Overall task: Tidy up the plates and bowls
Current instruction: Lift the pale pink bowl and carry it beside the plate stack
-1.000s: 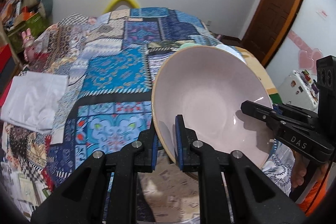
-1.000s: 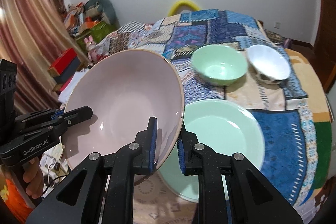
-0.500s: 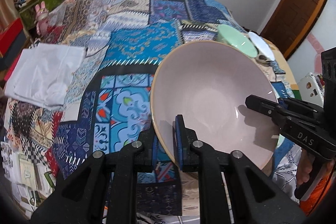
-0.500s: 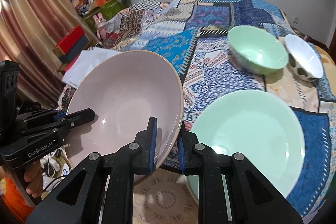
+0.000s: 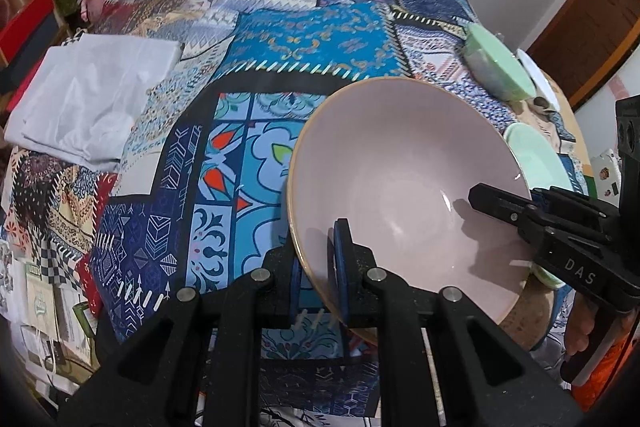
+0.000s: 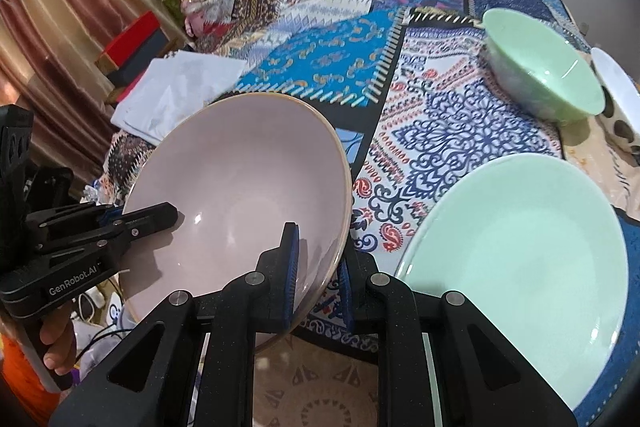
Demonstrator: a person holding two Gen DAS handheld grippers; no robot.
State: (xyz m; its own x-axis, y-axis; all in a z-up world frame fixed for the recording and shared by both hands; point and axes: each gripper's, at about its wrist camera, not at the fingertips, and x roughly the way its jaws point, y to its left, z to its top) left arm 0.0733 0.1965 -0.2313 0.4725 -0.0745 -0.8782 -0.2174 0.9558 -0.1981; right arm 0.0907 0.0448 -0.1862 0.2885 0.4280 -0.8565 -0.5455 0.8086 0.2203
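The pink bowl (image 6: 240, 195) is held in the air between both hands, tilted, its open side turned toward the cameras; the left hand-held gripper (image 5: 316, 267) is clamped on the rim at one side, and the right hand-held gripper (image 6: 316, 267) is clamped on the rim at the opposite side, so each pair of pads pinches the thin wall, one pad inside and one outside; in the right wrist view the left tool comes in from the left edge, with a hand (image 6: 56, 339) below it. Just beside the bowl, on the right gripper's side, the large green plate (image 6: 520, 267) lies flat on the patterned cloth (image 6: 440, 131) that covers the surface; I judge this plate is the likely place for the bowl, so the coming move goes sideways toward the right hand and down, and the right hand is the nearer one. Farther away stand a green bowl (image 6: 548, 75) and, touching or nearly touching it, a white bowl (image 6: 620, 95) with dark spots; at the far left lies a folded white cloth (image 5: 88, 107).
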